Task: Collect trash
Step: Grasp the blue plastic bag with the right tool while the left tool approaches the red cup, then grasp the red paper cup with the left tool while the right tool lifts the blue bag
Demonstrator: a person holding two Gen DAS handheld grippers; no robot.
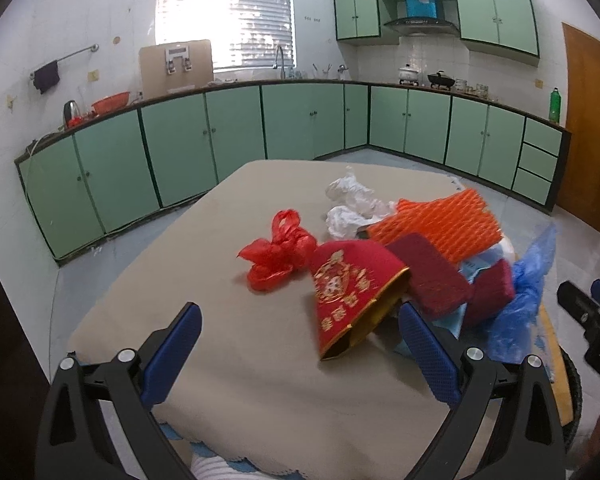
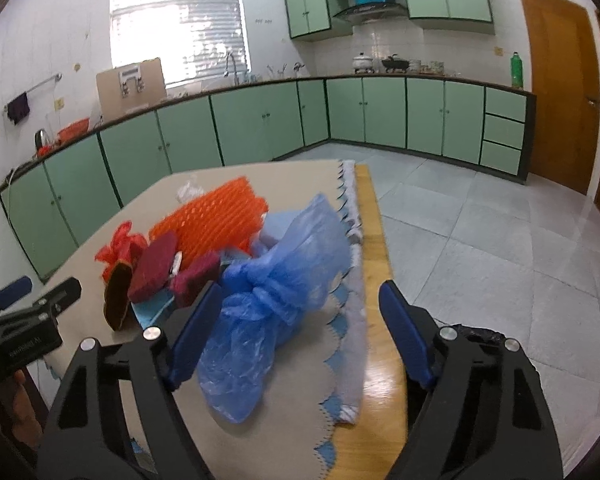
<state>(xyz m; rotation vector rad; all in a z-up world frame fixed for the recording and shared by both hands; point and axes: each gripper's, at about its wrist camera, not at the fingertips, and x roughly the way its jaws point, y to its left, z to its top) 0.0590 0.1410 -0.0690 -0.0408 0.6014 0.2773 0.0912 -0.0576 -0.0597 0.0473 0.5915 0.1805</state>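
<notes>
Blue plastic bag point(image 2: 272, 304) covering boxes behind it, left tongs point(image 1: 300, 344) gaping empty, right tongs point(image 2: 300, 328) spread around bag, pads not touching, black bin point(image 2: 480, 334) peeking past tabletop point(image 2: 376, 360) edge.

Both grippers, left point(image 1: 300, 344) and right point(image 2: 300, 328), agape (nothing pinched).

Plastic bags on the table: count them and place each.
3. Red plastic bag at the pile's left, white one behind, blue one between the right gripper's open fingers. Others may be buried.

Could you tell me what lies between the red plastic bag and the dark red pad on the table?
The red and gold paper bag lies between the red plastic bag and dark red pad, seen in the left wrist view.
</notes>
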